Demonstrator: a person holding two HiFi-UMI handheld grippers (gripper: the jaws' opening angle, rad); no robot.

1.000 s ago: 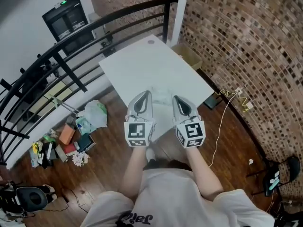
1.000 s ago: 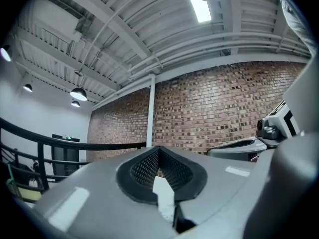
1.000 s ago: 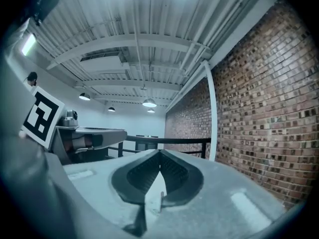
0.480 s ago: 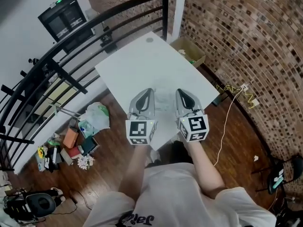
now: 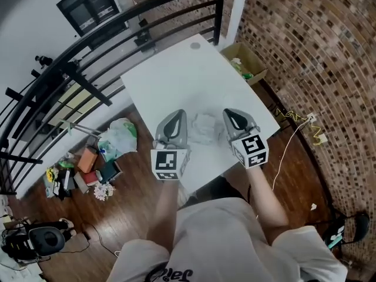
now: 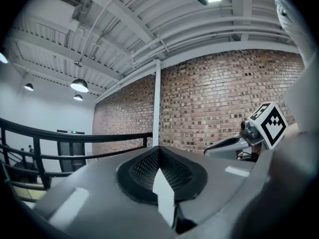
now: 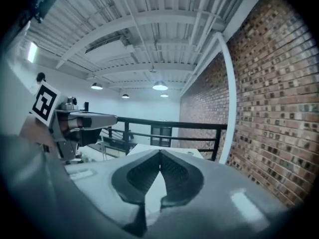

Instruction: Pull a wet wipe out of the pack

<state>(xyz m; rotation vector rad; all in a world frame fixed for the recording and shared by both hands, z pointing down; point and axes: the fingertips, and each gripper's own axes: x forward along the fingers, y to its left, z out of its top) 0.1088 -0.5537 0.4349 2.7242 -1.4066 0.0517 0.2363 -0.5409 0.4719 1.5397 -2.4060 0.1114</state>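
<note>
The wet wipe pack (image 5: 204, 128) is a pale, crinkly packet lying on the white table (image 5: 188, 78) near its front edge. My left gripper (image 5: 180, 113) is just left of the pack, and its jaws meet at the tip (image 6: 158, 149) with nothing between them. My right gripper (image 5: 228, 111) is just right of the pack, jaws (image 7: 160, 152) likewise shut and empty. Neither gripper touches the pack. In both gripper views the pack is hidden below the jaws. Each view shows the other gripper alongside: the right gripper (image 6: 249, 138) and the left gripper (image 7: 75, 121).
A black railing (image 5: 117, 37) runs behind and left of the table. An open cardboard box (image 5: 247, 63) stands by the brick wall (image 5: 317, 51) at the right. Bags and clutter (image 5: 94, 163) lie on the wooden floor at the left, and a cable (image 5: 288, 140) at the right.
Both grippers moved forward from the table's near edge and now flank the pack on either side. Their jaws stayed shut.
</note>
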